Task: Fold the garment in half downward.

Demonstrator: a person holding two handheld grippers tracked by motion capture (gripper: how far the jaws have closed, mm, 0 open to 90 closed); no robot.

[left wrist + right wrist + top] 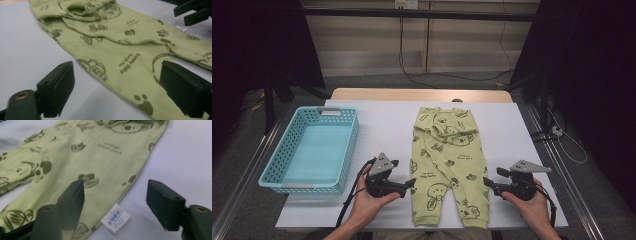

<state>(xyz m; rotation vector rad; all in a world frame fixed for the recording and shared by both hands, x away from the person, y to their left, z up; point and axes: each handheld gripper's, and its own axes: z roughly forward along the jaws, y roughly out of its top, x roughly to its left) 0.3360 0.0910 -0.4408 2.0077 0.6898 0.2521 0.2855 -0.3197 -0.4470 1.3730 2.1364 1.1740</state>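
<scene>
White-covered table fills the middle of the high view, wooden edge showing at 12 o'clock. Green baby romper with dark cartoon prints lies flat at table centre, neck end toward 12 o'clock, two legs running down to 6 o'clock near the front edge. Light blue perforated plastic basket sits at 9 o'clock of the romper, well apart from it. Left gripper held in the person's left hand, at about 8 o'clock of the romper, tips aimed at the garment's left leg edge. Its own view: jaws stand wide apart, nothing pinched; one jaw over bare table, the other over the cloth, with the romper's hem edge running between them. Right gripper in the right hand, at about 4 o'clock of the romper, tips just beside the right leg's outer edge. Its own view: jaws partly open, holding nothing; the romper edge and a small white care label with blue print lie in the gap, label sticking out onto the table.
</scene>
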